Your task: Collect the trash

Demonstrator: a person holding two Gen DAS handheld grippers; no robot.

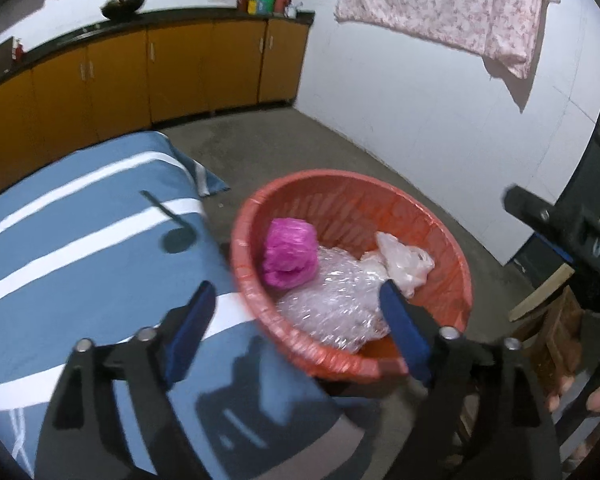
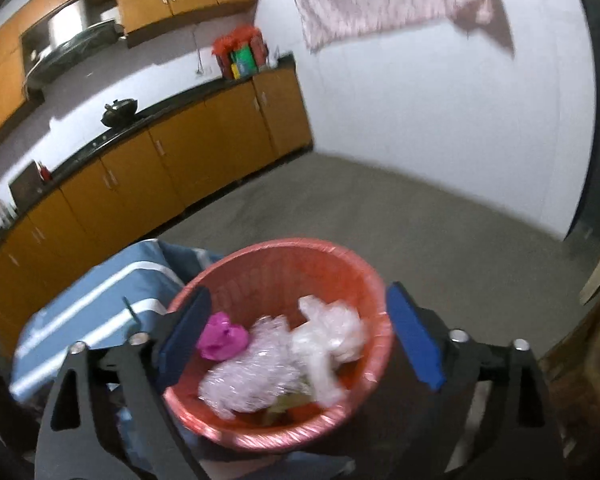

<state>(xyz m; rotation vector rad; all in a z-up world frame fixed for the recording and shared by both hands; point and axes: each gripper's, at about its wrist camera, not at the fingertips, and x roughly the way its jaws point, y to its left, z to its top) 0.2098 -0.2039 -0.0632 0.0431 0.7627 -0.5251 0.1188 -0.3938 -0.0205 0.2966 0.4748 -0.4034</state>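
**Ana:** Three bundles sit in the red basket (image 1: 448,252) now: a crumpled pink bag (image 1: 290,254) at nine o'clock inside it, bubble wrap (image 1: 332,300) in the middle, and a whitish plastic bag (image 1: 404,260) toward two o'clock. We've got both tools over the rim.

**Ben:** And both are spread wide. Our left gripper (image 1: 300,324) has its jaws fully apart with nothing in them; the right gripper (image 2: 298,332) is the same, empty, framing the basket from above.

**Ana:** That makes sense to us: wide jaws above the opening suit a drop, and the basket stands on the floor just beside the bed (image 1: 80,240), at its three o'clock edge, so trash from the blue-and-white striped cover has a short trip.

**Ben:** Textures, quickly. The basket is thin ribbed plastic, round and flaring. The bubble wrap is glossy and lumpy, the bags soft and creased; all of it light, we'd judge.

**Ana:** One dark spoon-shaped mark lies on the bed cover; whether it's an object or a shadow, we can't tell.
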